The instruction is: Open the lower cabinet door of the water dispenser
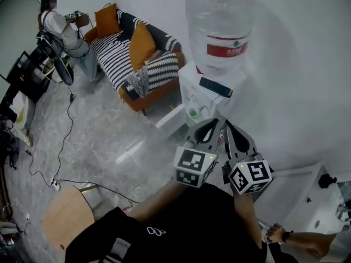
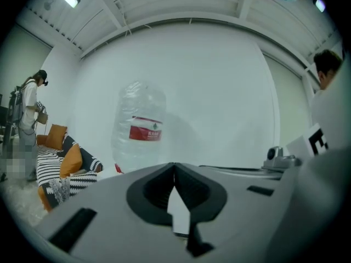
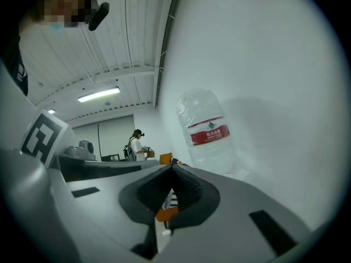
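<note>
Dispenser bottle [image 1: 219,21], red label [image 1: 227,49] illegible

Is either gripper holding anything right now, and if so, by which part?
Nothing is held. The left gripper and the right gripper are both shut with nothing between the fingers, facing the bottle.

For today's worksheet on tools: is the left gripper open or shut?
Shut. On the left gripper the jaws meet at the tips, nothing between them.
</note>
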{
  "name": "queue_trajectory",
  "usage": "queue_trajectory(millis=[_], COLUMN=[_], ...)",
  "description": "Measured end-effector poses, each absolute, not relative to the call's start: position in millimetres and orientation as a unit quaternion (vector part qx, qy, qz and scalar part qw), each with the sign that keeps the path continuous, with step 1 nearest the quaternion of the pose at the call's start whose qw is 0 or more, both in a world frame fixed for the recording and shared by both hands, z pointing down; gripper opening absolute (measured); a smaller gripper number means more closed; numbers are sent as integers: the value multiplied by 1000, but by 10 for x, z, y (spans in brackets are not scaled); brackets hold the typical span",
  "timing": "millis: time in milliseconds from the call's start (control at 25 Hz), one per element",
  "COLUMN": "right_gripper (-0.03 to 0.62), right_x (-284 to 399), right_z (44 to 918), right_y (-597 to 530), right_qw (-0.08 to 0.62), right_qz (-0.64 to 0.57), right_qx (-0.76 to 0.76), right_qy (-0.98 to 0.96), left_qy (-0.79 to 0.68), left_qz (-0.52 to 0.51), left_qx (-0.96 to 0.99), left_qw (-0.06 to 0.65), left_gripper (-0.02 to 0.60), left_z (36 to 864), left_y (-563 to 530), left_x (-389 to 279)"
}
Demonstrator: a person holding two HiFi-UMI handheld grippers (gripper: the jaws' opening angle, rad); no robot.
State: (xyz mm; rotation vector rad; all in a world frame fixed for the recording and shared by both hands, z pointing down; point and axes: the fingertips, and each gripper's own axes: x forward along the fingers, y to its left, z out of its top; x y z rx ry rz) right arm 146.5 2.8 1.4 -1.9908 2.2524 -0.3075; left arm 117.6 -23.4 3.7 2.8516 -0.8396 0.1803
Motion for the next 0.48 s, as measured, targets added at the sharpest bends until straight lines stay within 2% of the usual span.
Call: queue_trajectory(millis=[320, 480], right_gripper=[9, 9], right_x=[1521, 1511], right_z=[-3, 31], right_y=[-32, -60], right_qw=[52, 48], right_qz=[-93, -92], right_qx=[-661, -655], right_qy=[743, 748], left_qy=[-300, -307], left_qz=[67, 77], left_qx=[948, 948], left_qw=[88, 47], left_gripper=[11, 11], left_z=[121, 96], left_y=[-313, -295], left_x=[1113, 1101])
